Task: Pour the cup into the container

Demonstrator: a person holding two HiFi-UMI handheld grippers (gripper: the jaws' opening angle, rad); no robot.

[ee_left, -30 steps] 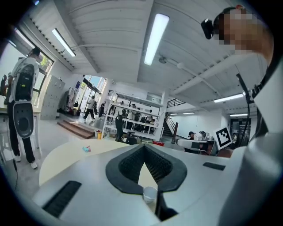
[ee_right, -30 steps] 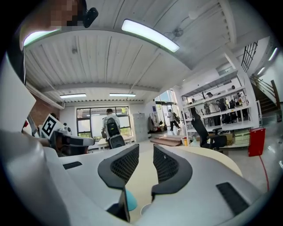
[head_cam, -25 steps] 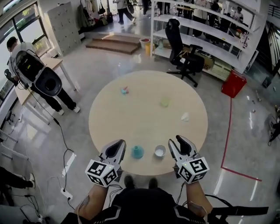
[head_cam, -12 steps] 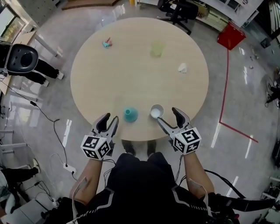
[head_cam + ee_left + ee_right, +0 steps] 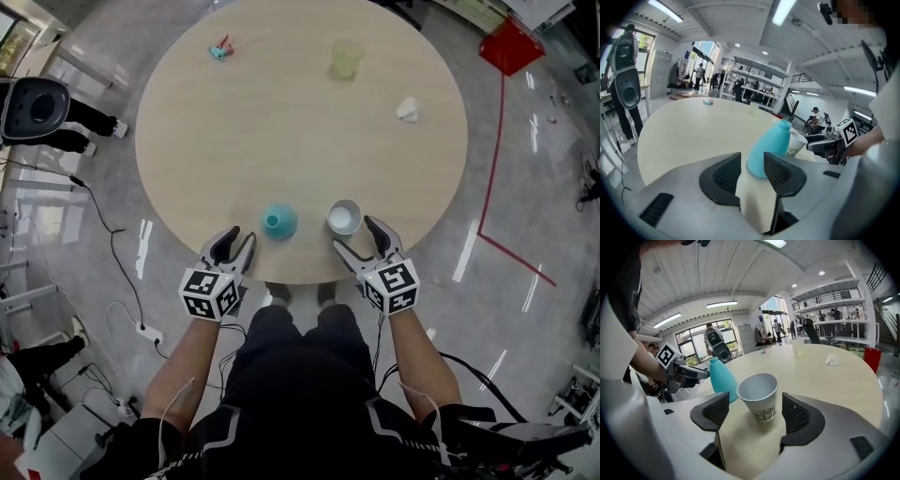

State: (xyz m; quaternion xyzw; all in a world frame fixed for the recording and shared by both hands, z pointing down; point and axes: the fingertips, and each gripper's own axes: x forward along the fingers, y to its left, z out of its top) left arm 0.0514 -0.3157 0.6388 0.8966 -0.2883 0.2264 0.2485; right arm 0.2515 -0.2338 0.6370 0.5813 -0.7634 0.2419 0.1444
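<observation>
Paper cup (image 5: 344, 217) stands near table (image 5: 300, 122) edge, just beside teal container (image 5: 279, 221). R gripper (image 5: 359, 238) jaws, just opening, flank cup w/o touching, prob lining up the grab. L gripper (image 5: 234, 246), also just opening, empty, faces container, prob to steady it.

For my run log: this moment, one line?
left gripper: just opened, empty, teal container ahead | right gripper: just opened, empty, paper cup ahead | pour pending

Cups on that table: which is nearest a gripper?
The white paper cup, untouched at the mouth of the right gripper, whose jaws have just been opening; the greenish cup stands far across the table.
</observation>
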